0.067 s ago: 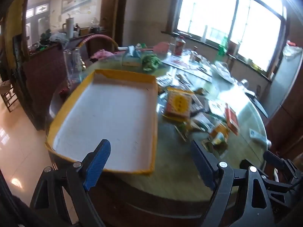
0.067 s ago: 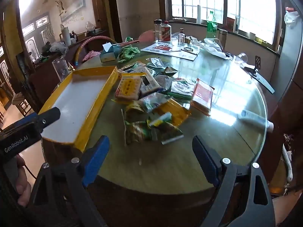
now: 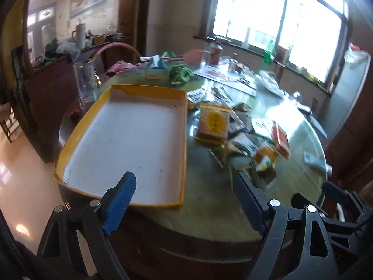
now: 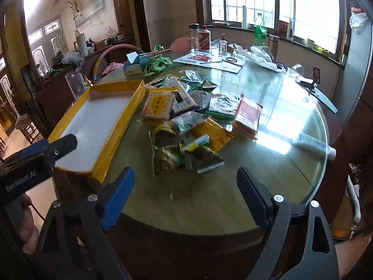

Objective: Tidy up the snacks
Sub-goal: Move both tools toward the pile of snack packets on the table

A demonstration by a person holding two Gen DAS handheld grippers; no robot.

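Note:
A pile of snack packets [image 4: 186,126] lies in the middle of the round glass-topped table [image 4: 209,200]; it also shows in the left wrist view [image 3: 235,137]. A yellow cracker pack [image 4: 158,106] lies at the pile's left [image 3: 213,122], an orange-red pack [image 4: 248,115] at its right. A yellow-rimmed tray [image 3: 130,135] with a bare white floor sits left of the pile [image 4: 93,121]. My left gripper [image 3: 184,200] is open and empty, above the tray's near right corner. My right gripper [image 4: 185,194] is open and empty, at the table's near edge, short of the pile.
At the far side stand bottles [image 4: 204,38], a tissue box [image 4: 135,64], a green cloth [image 4: 158,63], a printed sheet [image 4: 209,60] and a white bag [image 4: 261,56]. A glass [image 4: 74,82] stands beyond the tray. A white tube [image 4: 314,144] lies at the right edge.
Both views shift slightly; the left gripper has edged a little to the right over the tray's near edge. Nothing on the table has moved.

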